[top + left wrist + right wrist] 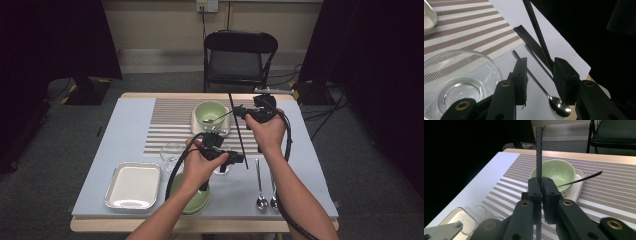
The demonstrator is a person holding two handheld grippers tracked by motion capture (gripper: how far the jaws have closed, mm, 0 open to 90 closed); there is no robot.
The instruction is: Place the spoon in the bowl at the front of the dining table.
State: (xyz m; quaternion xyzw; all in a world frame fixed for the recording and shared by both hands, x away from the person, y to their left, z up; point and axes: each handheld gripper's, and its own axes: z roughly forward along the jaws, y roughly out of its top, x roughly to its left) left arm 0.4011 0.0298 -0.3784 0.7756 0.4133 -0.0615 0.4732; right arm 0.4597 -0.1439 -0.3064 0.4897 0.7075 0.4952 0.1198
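**Black chopstick clamped in the right gripper, lower end in the left gripper's gap**

The chopstick [238, 131] is long, black and thin, and slants above the table from near the green bowl toward the person. The right gripper [541, 185] has its jaws pressed together on it; in the right gripper view the stick stands upright between the pads. The left gripper [539, 75] sits lower and nearer the person. Its jaws stand apart, with the stick's lower part running down against the inner face of one jaw and daylight on the other side; no grip there.

Beyond the stick, the green bowl [210, 112] rests on a white tray [578, 186] on the striped mat [170, 120], with a utensil handle leaning out of the bowl. More black chopsticks [530, 41] lie at the mat's edge. Two spoons [266, 185] lie side by side on the grey table [320, 170]. A glass bowl [456, 80] sits just beside the left gripper. A metal tray [133, 185] lies near the front left corner.
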